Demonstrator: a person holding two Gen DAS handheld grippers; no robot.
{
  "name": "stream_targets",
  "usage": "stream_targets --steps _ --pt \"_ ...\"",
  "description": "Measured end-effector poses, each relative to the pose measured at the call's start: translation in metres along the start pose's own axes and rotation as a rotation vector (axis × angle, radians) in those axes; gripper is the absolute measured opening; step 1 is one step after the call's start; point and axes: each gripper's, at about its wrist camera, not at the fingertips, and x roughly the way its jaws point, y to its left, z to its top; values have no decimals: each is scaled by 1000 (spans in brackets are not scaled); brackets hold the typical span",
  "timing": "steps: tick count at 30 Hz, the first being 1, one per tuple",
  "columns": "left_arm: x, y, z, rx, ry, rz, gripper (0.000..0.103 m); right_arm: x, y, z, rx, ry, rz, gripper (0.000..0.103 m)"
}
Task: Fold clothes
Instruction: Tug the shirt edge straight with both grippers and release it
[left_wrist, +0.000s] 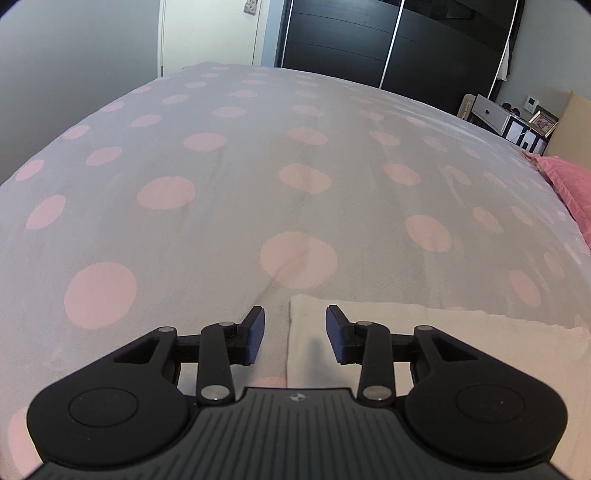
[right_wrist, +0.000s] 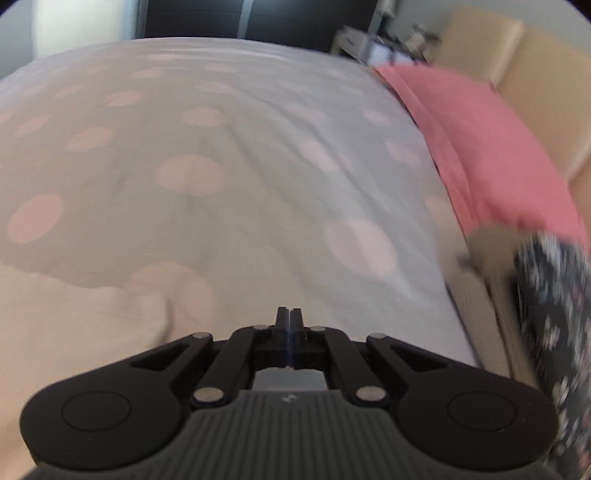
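Observation:
A cream-white folded cloth (left_wrist: 461, 343) lies flat on the grey bedspread with pink dots (left_wrist: 229, 206), at the near right of the left wrist view. My left gripper (left_wrist: 294, 334) is open and empty, hovering over the cloth's left edge. In the right wrist view the same cloth (right_wrist: 74, 321) lies at the lower left on the bedspread (right_wrist: 240, 177). My right gripper (right_wrist: 290, 317) is shut with nothing between its fingers, to the right of the cloth. The right wrist view is blurred.
A pink pillow (right_wrist: 491, 147) lies at the right against a beige headboard (right_wrist: 535, 74). A dark patterned fabric (right_wrist: 554, 314) sits at the far right edge. A black wardrobe (left_wrist: 388, 40) and a white nightstand (left_wrist: 495, 114) stand beyond the bed.

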Motion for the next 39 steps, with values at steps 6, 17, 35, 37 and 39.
stream_targets --steps 6,17,35,37,39 --pt "10 9 -10 -23 23 16 34 -6 -25 -11 136 -10 157 6" --pt "15 12 -22 -9 22 24 34 -26 42 1 23 -64 320 29" --pt "11 18 -21 -47 12 -2 34 7 65 8 -14 48 247 3" --pt "10 19 -20 -51 11 -5 34 -7 53 13 10 2 299 2" --pt "9 21 -20 -54 10 -9 34 -22 40 17 40 -57 343 2"
